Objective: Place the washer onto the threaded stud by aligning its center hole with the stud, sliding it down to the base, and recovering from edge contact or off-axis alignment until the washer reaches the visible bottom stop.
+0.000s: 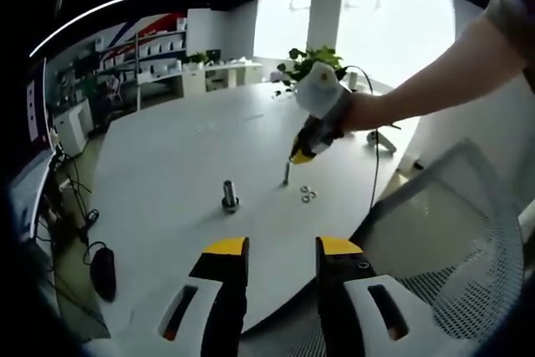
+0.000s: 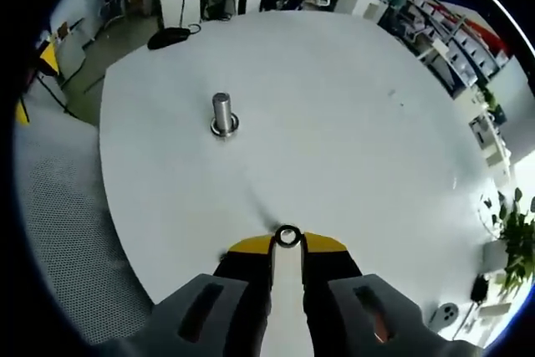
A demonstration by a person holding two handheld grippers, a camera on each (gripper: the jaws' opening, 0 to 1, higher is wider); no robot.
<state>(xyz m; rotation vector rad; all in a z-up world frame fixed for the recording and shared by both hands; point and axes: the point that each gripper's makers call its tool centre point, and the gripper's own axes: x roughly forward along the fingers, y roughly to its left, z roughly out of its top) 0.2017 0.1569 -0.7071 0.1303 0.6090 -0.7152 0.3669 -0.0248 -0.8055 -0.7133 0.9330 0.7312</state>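
On the white round table [image 1: 184, 148] stands a short thick stud [image 1: 229, 194] with a ring at its base. To its right rises a thinner stud [image 1: 287, 174]. A person's hand holds my right gripper [image 1: 299, 156] just above that thin stud's top. In the right gripper view, my right gripper [image 2: 287, 240] is shut on a small metal washer [image 2: 287, 236] pinched between its yellow tips, and the thick stud [image 2: 221, 114] stands farther off on the table [image 2: 351, 123]. My left gripper [image 1: 282, 248] hangs open near the table's front edge, holding nothing.
A few loose washers [image 1: 308, 195] lie just right of the thin stud. A grey mesh chair [image 1: 451, 232] sits at the table's right edge, with a cable [image 1: 374, 165] running over that edge. A potted plant [image 1: 313, 60] stands at the far side. Mesh seating [image 2: 58, 206] borders the table.
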